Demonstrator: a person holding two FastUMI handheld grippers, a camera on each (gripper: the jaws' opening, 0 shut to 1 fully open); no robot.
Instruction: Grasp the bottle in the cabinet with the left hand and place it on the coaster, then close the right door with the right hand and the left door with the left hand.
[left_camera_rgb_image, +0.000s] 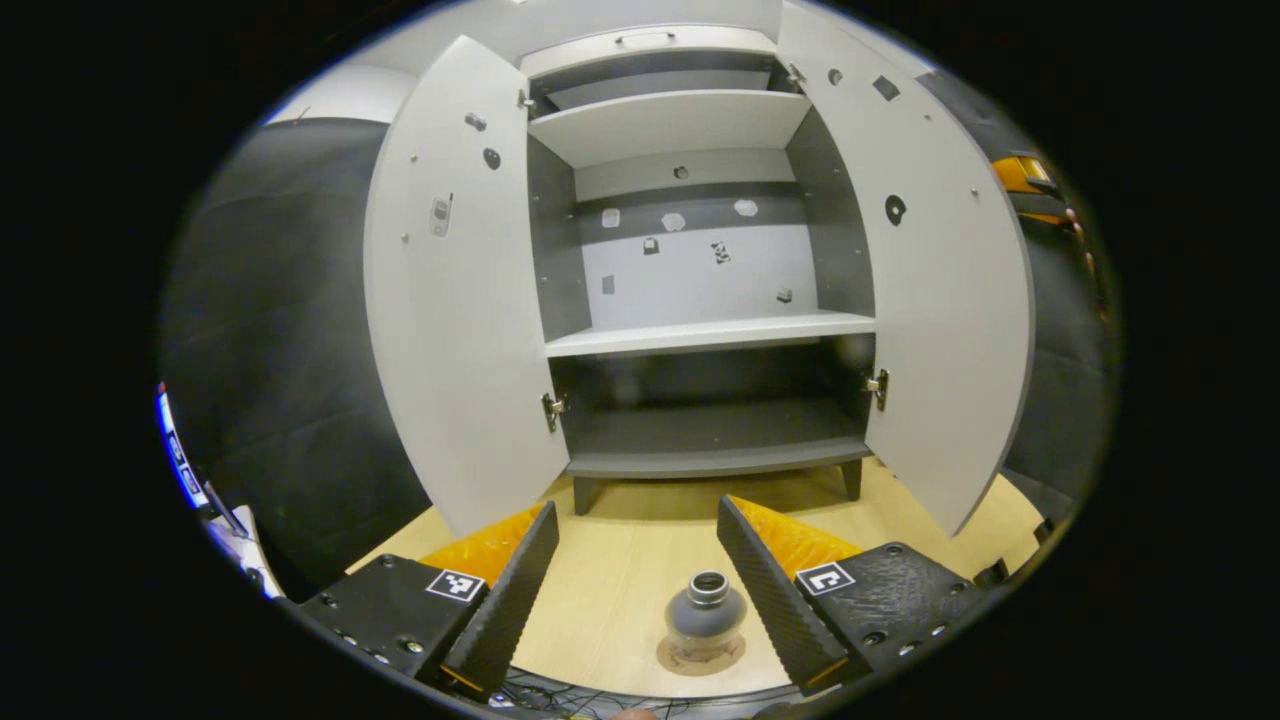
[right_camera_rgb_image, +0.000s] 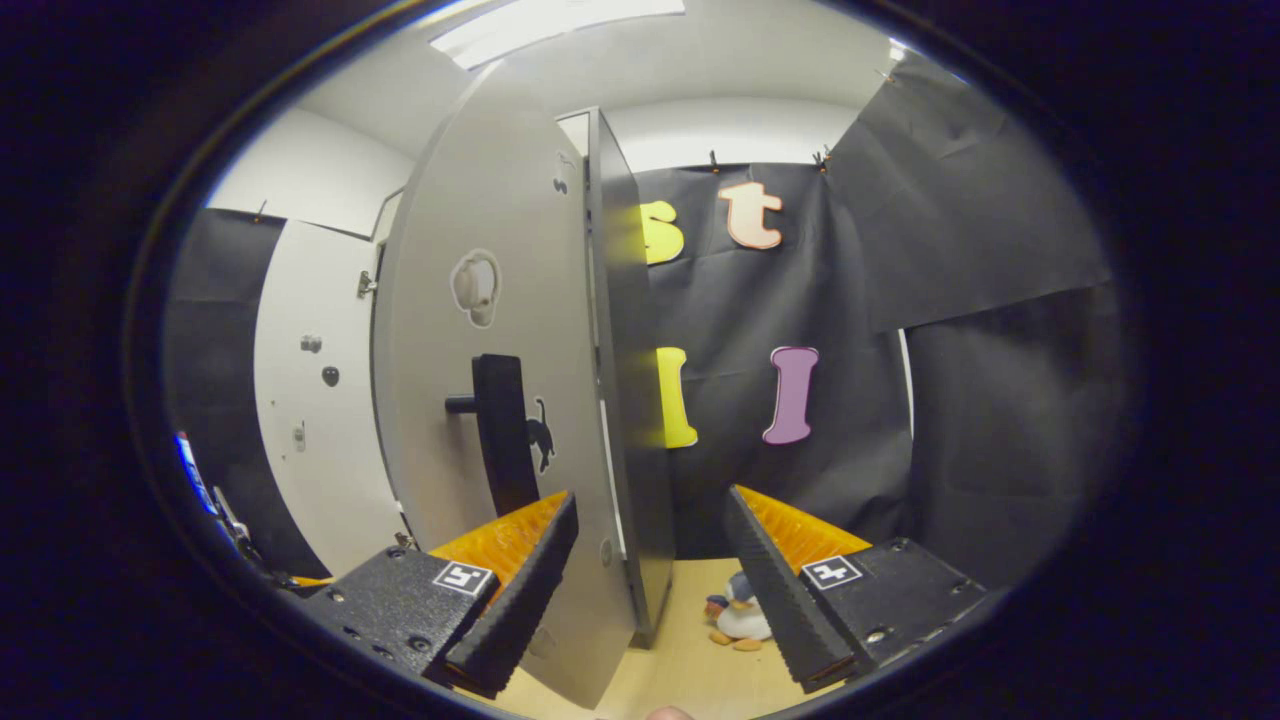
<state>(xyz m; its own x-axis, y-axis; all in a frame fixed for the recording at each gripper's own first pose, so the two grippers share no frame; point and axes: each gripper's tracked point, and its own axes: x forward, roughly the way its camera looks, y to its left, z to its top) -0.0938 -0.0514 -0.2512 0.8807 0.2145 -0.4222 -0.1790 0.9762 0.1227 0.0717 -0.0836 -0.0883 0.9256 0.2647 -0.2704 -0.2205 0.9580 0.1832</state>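
Between the spread fingers of the left gripper (left_camera_rgb_image: 635, 600), low in the left gripper view, a small bottle (left_camera_rgb_image: 706, 612) with an open metal-rimmed neck stands upright on a round coaster (left_camera_rgb_image: 700, 656) on the pale wooden tabletop (left_camera_rgb_image: 620, 570); the jaws are open and neither finger touches the bottle. Beyond it the cabinet (left_camera_rgb_image: 700, 250) stands with both doors swung wide, the left door (left_camera_rgb_image: 450, 300) and the right door (left_camera_rgb_image: 940, 300) flanking bare shelves (left_camera_rgb_image: 700, 335). Close ahead in the right gripper view, the outer face of the right door (right_camera_rgb_image: 500, 400) stands just beyond the right gripper (right_camera_rgb_image: 650, 580), whose jaws are open and hold nothing; a dark bar handle (right_camera_rgb_image: 497, 425) juts from that face. Low between the fingers, a small penguin toy (right_camera_rgb_image: 737, 620) sits on the tabletop.
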